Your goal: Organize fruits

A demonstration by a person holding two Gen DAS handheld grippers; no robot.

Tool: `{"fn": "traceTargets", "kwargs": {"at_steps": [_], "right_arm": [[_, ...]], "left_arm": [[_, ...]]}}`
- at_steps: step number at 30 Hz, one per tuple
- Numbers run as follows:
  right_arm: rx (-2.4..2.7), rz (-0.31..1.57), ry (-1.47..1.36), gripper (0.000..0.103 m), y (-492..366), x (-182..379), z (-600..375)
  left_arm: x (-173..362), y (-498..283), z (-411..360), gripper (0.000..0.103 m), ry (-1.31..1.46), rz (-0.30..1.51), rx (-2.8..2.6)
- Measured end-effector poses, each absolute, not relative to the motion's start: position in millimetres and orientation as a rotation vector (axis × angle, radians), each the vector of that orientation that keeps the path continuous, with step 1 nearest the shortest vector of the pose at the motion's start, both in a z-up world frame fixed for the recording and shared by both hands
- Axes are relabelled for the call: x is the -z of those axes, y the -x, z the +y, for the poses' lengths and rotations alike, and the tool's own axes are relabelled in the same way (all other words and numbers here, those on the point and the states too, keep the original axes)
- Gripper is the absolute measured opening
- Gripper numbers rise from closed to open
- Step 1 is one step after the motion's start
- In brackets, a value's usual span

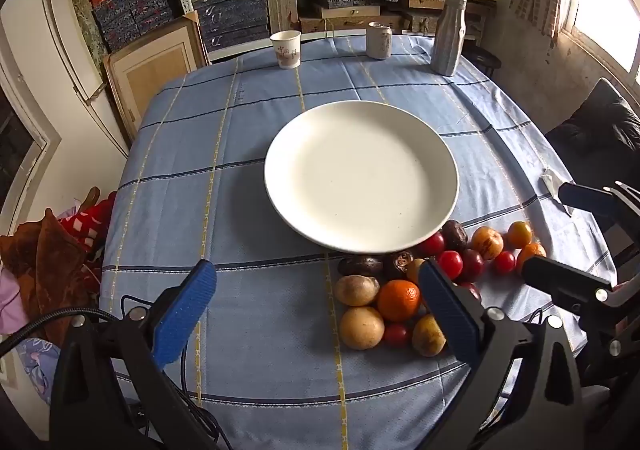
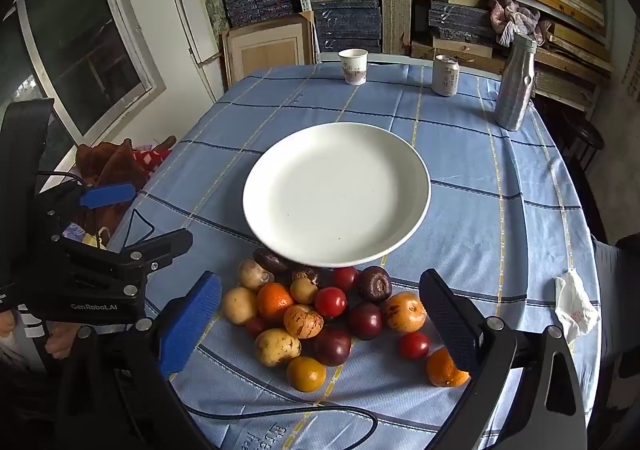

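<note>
Both our left gripper and right gripper gape wide, empty; nudging the fruit pile could roll pieces off the desk.

1. "genrobot.ai" – white print on black body of left tongs, seen in right wrist view.
2. paper cup, can, tablecloth edge: print there, too small/blurred to read.

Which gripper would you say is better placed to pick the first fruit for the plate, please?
Probably the right gripper: its open jaws frame the fruit pile. The left gripper, also open, mostly frames bare cloth beside it; the plate is empty.
</note>
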State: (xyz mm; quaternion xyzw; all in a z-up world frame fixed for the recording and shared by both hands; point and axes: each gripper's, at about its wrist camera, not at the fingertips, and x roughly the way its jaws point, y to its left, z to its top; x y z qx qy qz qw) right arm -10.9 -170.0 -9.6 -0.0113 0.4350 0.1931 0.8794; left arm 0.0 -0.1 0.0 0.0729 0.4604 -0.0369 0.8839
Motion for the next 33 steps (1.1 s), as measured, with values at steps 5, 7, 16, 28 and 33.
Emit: {"fn": "traceTargets", "kwargs": {"at_steps": [5, 7, 16, 28, 33], "right_arm": [[-0.397, 0.905, 0.019, 0.100, 10.6, 10.6, -173.0], [-0.386, 0.909, 0.020, 0.100, 11.4, 8.5, -169.5], [-0.399, 0.907, 0.000, 0.100, 12.9, 8.2, -171.5], [-0.405, 0.916, -0.007, 0.100, 11.9, 8.6, -171.5], [-0.398, 0.912, -0.009, 0.100, 11.3, 8.2, -173.3]], "left_arm": [[-1.2, 2.5, 0.8, 0.099, -0.145, 0.955, 0.083], [-2.0, 4.7, 1.7, 0.099, -0.143, 0.952, 0.085], [3.2, -1.5, 0.1, 0.099, -0.147, 0.972, 0.078], [7.8, -4.5, 0.8, 0.099, -0.136, 0.993, 0.079], [8.3, -4.5, 0.8, 0.099, -0.136, 0.992, 0.079]]}}
